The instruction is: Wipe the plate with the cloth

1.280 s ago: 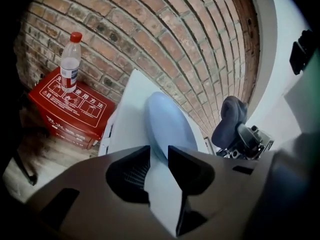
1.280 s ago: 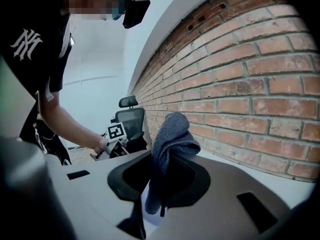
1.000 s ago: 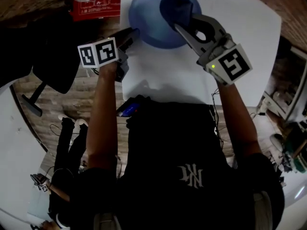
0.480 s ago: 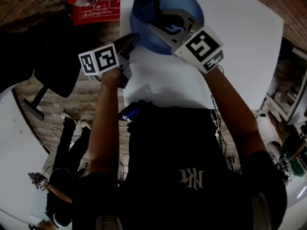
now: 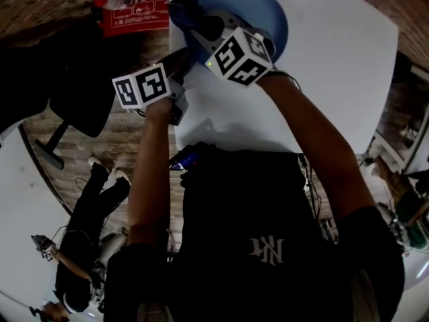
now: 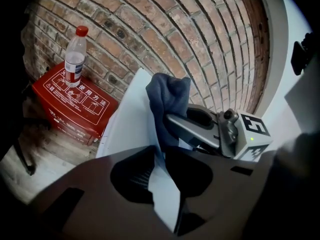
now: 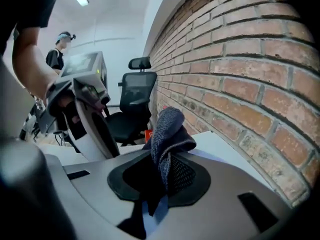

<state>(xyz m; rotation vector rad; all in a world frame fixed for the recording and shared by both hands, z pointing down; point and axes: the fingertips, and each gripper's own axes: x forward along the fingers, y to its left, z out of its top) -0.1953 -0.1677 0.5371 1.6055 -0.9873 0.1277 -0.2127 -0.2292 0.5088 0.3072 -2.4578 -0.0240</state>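
Observation:
A blue plate (image 5: pixel 258 12) lies at the far left of the white table (image 5: pixel 335 66). My left gripper (image 5: pixel 186 54) stands at the plate's near left rim. In the left gripper view the thin rim of the plate (image 6: pixel 167 199) is pinched between the jaws of the left gripper (image 6: pixel 159 166). My right gripper (image 5: pixel 201 27) reaches over the plate's left part, shut on a dark blue cloth (image 5: pixel 186 12). The bunched cloth (image 7: pixel 167 129) sticks up from between the pads of the right gripper (image 7: pixel 162 176). The cloth (image 6: pixel 167 99) hangs just beyond the left jaws.
A red box (image 5: pixel 134 9) with a water bottle (image 6: pixel 75 59) on it stands on the floor left of the table, against a brick wall (image 7: pixel 240 69). A black office chair (image 7: pixel 134 101) stands further left. Another person (image 7: pixel 57 49) stands in the background.
My right gripper has swept the cloth leftward across the plate, from its middle to its left side, and has sunk lower. The left gripper has stayed at the rim.

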